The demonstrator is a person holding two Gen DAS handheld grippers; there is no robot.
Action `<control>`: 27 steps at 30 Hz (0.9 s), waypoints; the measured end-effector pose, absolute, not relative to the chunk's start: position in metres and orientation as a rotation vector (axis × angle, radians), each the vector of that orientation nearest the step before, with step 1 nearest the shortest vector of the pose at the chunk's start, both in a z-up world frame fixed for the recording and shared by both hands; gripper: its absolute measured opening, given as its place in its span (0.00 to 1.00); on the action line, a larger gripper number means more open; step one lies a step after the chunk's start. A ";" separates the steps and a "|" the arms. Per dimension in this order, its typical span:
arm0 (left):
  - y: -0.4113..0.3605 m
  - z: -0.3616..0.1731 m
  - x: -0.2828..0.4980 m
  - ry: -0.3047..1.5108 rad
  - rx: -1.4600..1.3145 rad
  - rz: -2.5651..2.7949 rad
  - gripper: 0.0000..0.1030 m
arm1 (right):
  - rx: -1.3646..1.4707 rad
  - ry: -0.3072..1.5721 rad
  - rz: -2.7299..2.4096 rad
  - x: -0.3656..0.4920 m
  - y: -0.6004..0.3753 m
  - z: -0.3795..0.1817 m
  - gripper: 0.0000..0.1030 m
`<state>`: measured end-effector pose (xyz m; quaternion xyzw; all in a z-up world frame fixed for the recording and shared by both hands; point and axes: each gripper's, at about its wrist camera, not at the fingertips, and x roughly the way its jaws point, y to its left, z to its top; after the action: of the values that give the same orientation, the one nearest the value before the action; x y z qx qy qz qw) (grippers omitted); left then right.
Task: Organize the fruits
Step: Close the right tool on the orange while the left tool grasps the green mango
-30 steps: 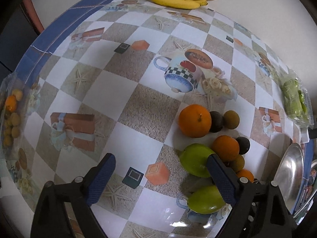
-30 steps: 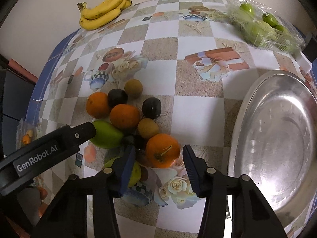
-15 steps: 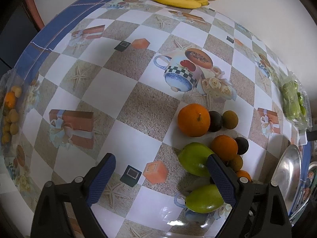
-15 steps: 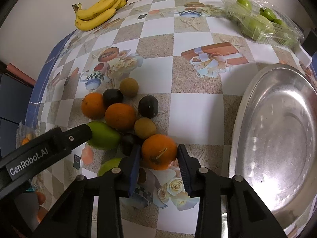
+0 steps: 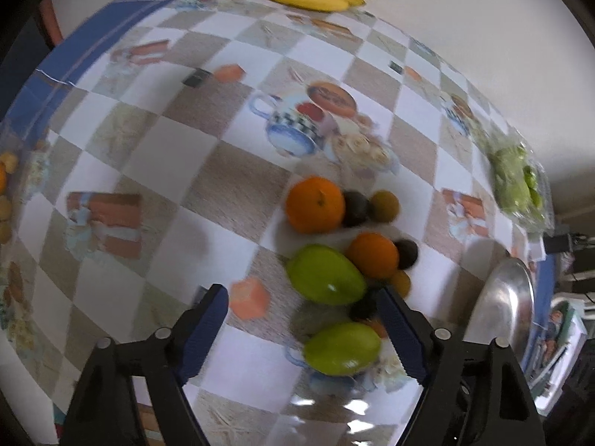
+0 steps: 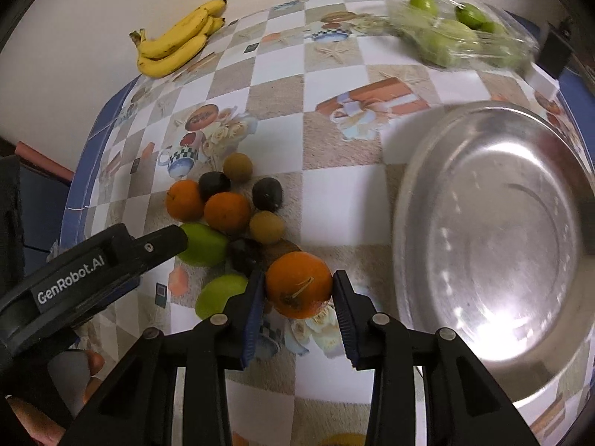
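Note:
My right gripper [image 6: 299,275] is shut on an orange [image 6: 297,291], held just off the fruit pile beside the steel bowl [image 6: 483,241]. The pile holds two more oranges [image 5: 314,204], dark fruits [image 6: 267,194], brown fruits [image 6: 238,166] and two green mangoes. My left gripper [image 5: 300,297] hangs over the pile's near side with its jaws closing. The near green mango [image 5: 342,347] and the far green mango [image 5: 325,275] lie between its fingers, which do not touch them. The left gripper's body [image 6: 111,260] shows at the left of the right wrist view.
A bunch of bananas [image 6: 174,42] lies at the table's far edge by the wall. A clear bag of green fruits [image 6: 457,33] sits behind the bowl. Another bag of small orange fruits [image 5: 5,193] lies at the table's left edge.
The right jaws closed onto the orange and carried it a little toward the bowl. The left jaws have narrowed, with both green mangoes now lying between them.

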<state>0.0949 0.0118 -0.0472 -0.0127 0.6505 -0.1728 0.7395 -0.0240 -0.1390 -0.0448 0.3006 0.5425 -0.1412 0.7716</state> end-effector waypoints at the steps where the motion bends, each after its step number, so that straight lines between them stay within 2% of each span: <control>1: 0.010 -0.049 0.093 1.437 -0.028 -0.388 0.81 | 0.656 1.175 -0.307 -0.026 -0.140 -0.043 0.37; 15: -0.014 -0.069 0.070 1.516 0.052 -0.431 0.77 | 0.678 1.161 -0.340 -0.049 -0.142 -0.032 0.37; 18: -0.017 -0.072 0.069 1.525 0.051 -0.429 0.74 | 0.676 1.170 -0.345 -0.050 -0.144 -0.033 0.37; 24: -0.023 -0.078 0.070 1.540 0.057 -0.422 0.63 | 0.678 1.172 -0.345 -0.052 -0.147 -0.033 0.37; 25: -0.025 -0.079 0.070 1.542 0.051 -0.425 0.58 | 0.677 1.173 -0.347 -0.052 -0.147 -0.033 0.37; 27: -0.025 -0.079 0.066 1.537 0.051 -0.426 0.57 | 0.677 1.172 -0.348 -0.053 -0.148 -0.032 0.37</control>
<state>0.0663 -0.0253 -0.0787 0.0227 0.6893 -0.1913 0.6984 -0.0530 -0.1481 -0.0324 0.3118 0.5393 -0.1600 0.7657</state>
